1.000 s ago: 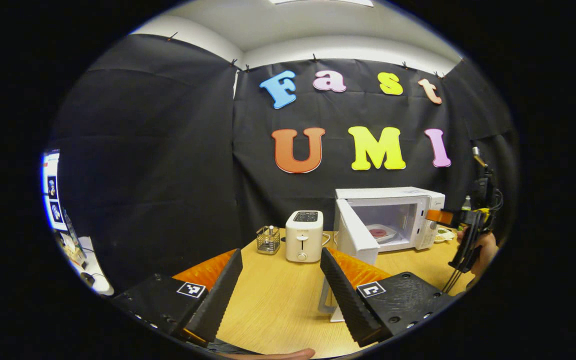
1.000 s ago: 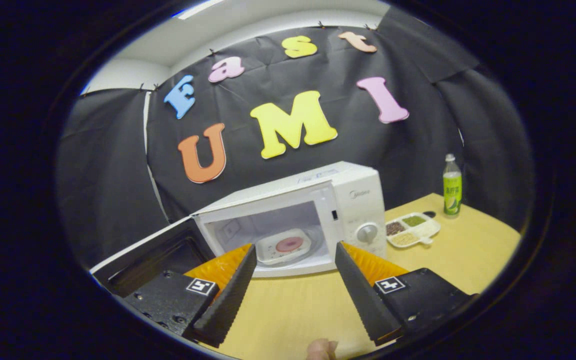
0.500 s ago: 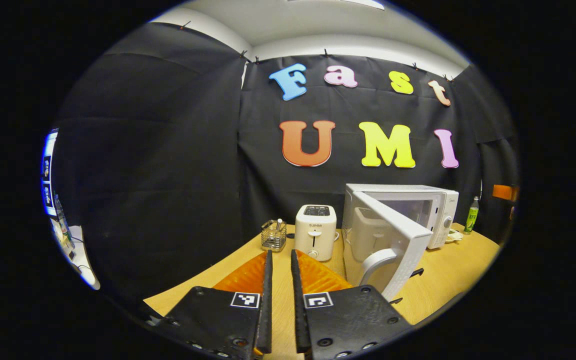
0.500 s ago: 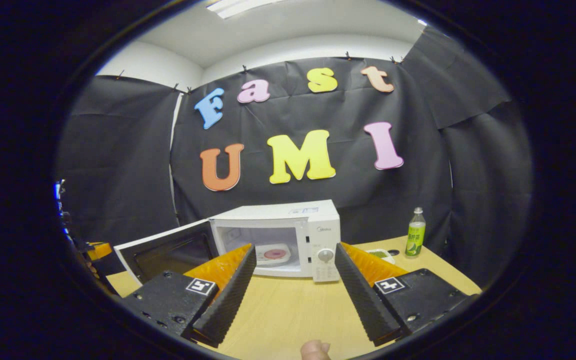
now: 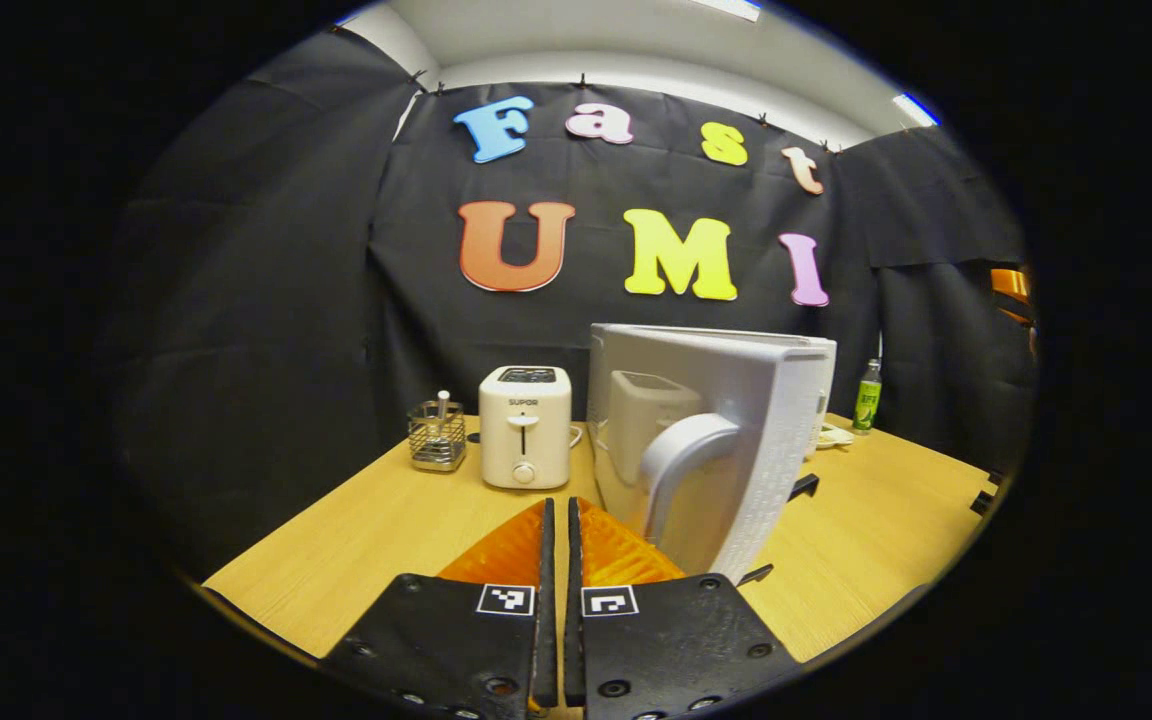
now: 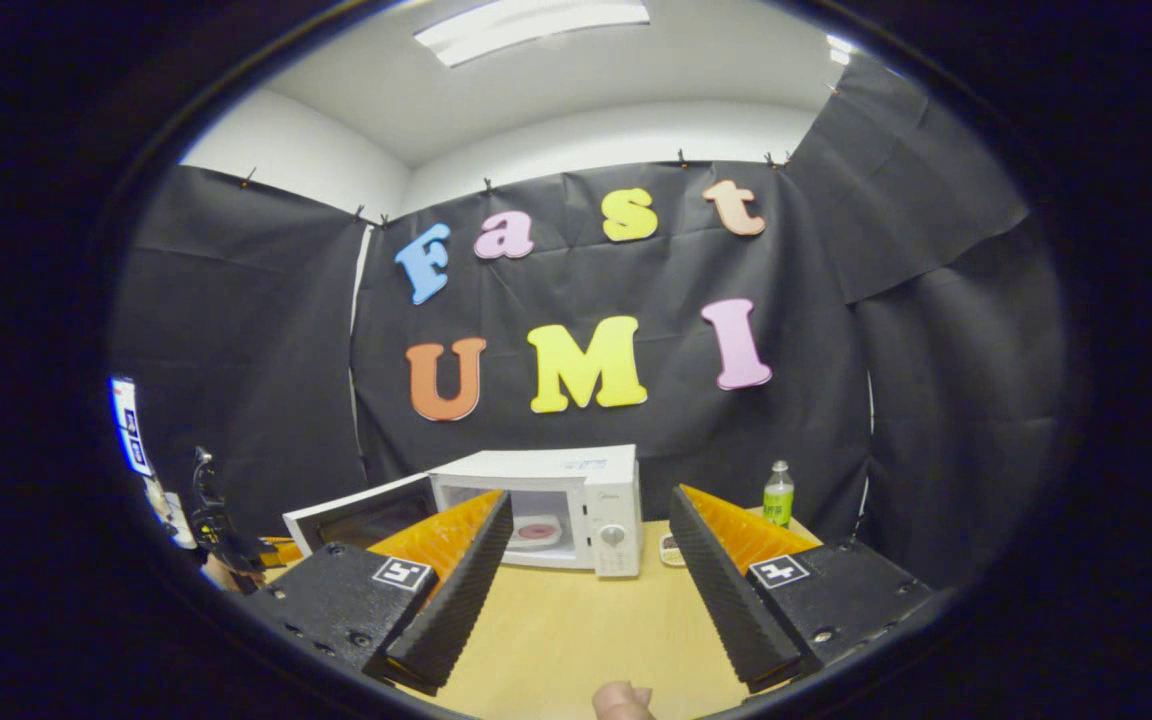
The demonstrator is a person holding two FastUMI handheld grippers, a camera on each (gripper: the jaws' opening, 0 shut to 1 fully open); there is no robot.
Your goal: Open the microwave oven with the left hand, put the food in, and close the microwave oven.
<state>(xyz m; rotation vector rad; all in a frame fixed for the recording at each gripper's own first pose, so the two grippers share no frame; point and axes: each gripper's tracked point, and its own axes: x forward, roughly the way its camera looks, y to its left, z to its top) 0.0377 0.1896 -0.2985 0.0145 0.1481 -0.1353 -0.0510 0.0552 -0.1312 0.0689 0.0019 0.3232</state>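
On the tabletop (image 5: 386,530) the microwave oven (image 6: 576,505) stands with its door (image 5: 716,450) swung partly open and the food (image 6: 539,531) on its plate inside. The door looks stiff and light on its hinge; press its outer face beside the curved handle (image 5: 676,465). Your left claw (image 5: 556,600) is clenched, empty, just short of it. Your right claw (image 6: 586,590) is released, well back.
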